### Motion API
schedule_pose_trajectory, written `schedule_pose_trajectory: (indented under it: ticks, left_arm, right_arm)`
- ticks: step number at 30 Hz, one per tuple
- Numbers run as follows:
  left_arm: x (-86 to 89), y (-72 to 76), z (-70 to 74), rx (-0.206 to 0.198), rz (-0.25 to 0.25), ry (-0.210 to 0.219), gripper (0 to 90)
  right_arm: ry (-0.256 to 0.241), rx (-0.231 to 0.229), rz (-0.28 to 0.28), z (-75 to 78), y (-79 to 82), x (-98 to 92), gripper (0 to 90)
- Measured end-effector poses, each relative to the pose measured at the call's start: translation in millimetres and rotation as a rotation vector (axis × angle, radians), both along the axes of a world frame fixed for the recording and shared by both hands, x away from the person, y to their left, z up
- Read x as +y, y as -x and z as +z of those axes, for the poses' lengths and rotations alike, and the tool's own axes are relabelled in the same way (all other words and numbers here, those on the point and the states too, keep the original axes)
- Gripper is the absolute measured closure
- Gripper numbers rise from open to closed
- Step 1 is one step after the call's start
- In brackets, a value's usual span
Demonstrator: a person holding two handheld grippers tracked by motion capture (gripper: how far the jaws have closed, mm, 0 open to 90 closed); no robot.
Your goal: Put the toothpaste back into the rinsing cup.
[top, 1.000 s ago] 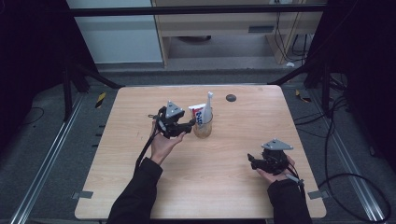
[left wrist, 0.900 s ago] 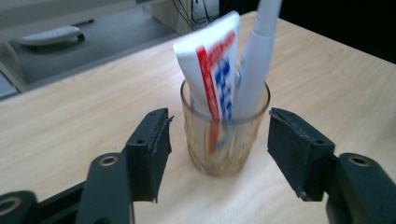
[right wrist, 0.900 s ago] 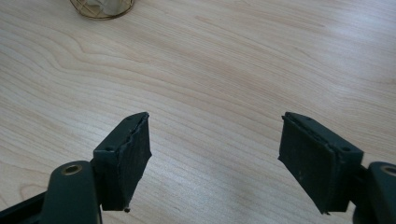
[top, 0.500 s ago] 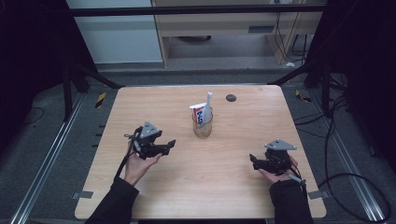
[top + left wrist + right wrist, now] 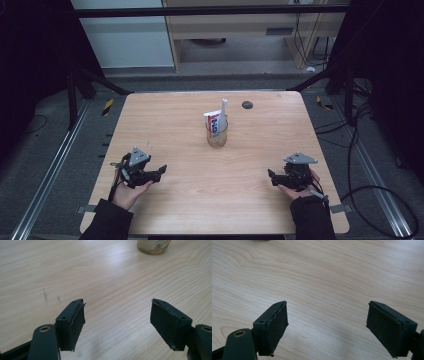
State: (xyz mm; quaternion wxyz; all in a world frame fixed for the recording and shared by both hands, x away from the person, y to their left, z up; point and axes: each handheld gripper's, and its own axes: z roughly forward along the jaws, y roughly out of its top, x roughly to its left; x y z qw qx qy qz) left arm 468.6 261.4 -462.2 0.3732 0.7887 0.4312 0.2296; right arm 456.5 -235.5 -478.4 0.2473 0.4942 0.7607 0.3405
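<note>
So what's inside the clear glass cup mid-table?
The clear glass cup holds a white toothpaste tube and a slim white stick-like item, both upright. Their lower ends blur behind the glass.

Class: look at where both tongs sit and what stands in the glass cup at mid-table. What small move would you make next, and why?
Probably none beyond resting. The left tongs and right tongs are both open and hold nothing, low over the near part of the table. The toothpaste tube and a white stick-like item already stand in the glass cup. The work looks done, so I would lay the tongs down.
</note>
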Motion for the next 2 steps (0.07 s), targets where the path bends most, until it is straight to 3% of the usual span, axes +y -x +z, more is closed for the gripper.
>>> schedule_pose_trajectory:
  ticks: [2]
  left_arm:
    - [8.5,-0.3,-2.6,0.010,0.027,0.008,26.4]
  right_arm:
    - [-0.003,0.004,-0.004,-0.3,0.7,-1.2,16.6]
